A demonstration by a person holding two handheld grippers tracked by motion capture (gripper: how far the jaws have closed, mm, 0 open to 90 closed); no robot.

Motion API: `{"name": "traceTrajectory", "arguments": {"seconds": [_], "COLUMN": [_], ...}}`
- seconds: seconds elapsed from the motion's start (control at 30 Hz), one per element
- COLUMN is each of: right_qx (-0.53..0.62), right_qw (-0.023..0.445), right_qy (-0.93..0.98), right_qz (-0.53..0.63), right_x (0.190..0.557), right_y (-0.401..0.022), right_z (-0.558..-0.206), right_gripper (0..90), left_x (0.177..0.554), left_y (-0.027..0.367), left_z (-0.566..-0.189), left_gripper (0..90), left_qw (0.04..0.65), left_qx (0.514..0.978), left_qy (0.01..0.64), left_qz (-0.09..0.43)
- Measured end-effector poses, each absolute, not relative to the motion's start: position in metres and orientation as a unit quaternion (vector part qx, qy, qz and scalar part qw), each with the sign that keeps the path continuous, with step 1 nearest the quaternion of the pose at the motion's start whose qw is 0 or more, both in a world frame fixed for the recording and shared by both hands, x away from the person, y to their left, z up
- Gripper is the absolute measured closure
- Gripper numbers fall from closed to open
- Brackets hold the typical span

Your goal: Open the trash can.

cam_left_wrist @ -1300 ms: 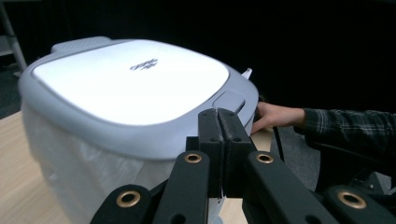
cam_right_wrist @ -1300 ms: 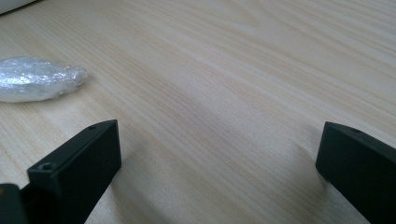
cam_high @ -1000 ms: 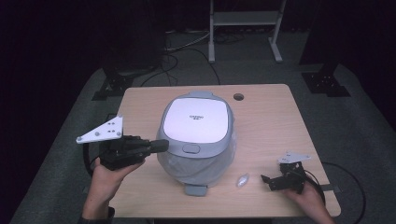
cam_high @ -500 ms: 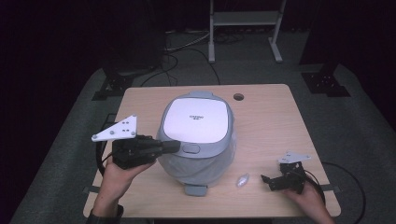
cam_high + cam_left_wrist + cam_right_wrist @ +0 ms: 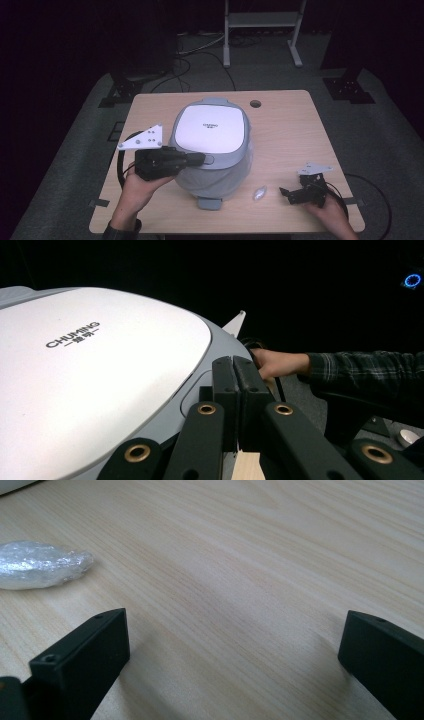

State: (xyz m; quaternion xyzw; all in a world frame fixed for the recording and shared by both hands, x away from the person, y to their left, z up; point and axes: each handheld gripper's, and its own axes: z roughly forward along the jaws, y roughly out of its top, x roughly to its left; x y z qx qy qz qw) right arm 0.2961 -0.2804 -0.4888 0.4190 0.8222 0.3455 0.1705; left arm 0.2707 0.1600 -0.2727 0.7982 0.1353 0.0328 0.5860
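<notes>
A rice cooker (image 5: 212, 132) with a white lid and grey body stands mid-table. My left gripper (image 5: 201, 159) comes in from the left, its shut jaws reaching the latch button (image 5: 209, 160) at the lid's front. In the left gripper view the closed gripper tips (image 5: 234, 365) lie over the grey button recess (image 5: 197, 390) beside the white lid (image 5: 90, 370); whether they touch it I cannot tell. My right gripper (image 5: 285, 193) rests on the table at the front right, open and holding nothing, its jaws (image 5: 235, 635) wide apart over bare wood.
A small crumpled clear plastic wad (image 5: 260, 192) lies between the cooker and the right gripper, at the upper left (image 5: 42, 570) in the right gripper view. The wooden table (image 5: 290, 135) has a cable hole (image 5: 255, 104) at the back. A metal stand (image 5: 260, 30) is behind.
My left gripper has moved right and slightly toward the front, from beside the cooker to its front latch button. The right gripper has stayed put.
</notes>
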Motion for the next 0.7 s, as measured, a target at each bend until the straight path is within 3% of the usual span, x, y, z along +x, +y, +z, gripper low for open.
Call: {"name": "traceTrajectory", "arguments": {"seconds": [0.6,0.7], "right_qx": [0.419,0.419], "right_qw": [0.170,0.170], "right_qy": [0.822,0.822], "right_qz": [0.346,0.346], "right_x": [0.2961,0.2961], "right_y": [-0.2804,-0.2803], "right_z": [-0.4887,-0.4887], "right_gripper": [0.0,0.0], "left_x": [0.2716,0.2713], "left_y": [0.1565,0.1595], "left_z": [-0.2773,-0.2769], "left_gripper": [90.0,84.9], "left_qw": [0.583,0.586], "left_qx": [0.799,0.797], "left_qy": [0.143,0.141], "left_qz": [0.039,0.039]}}
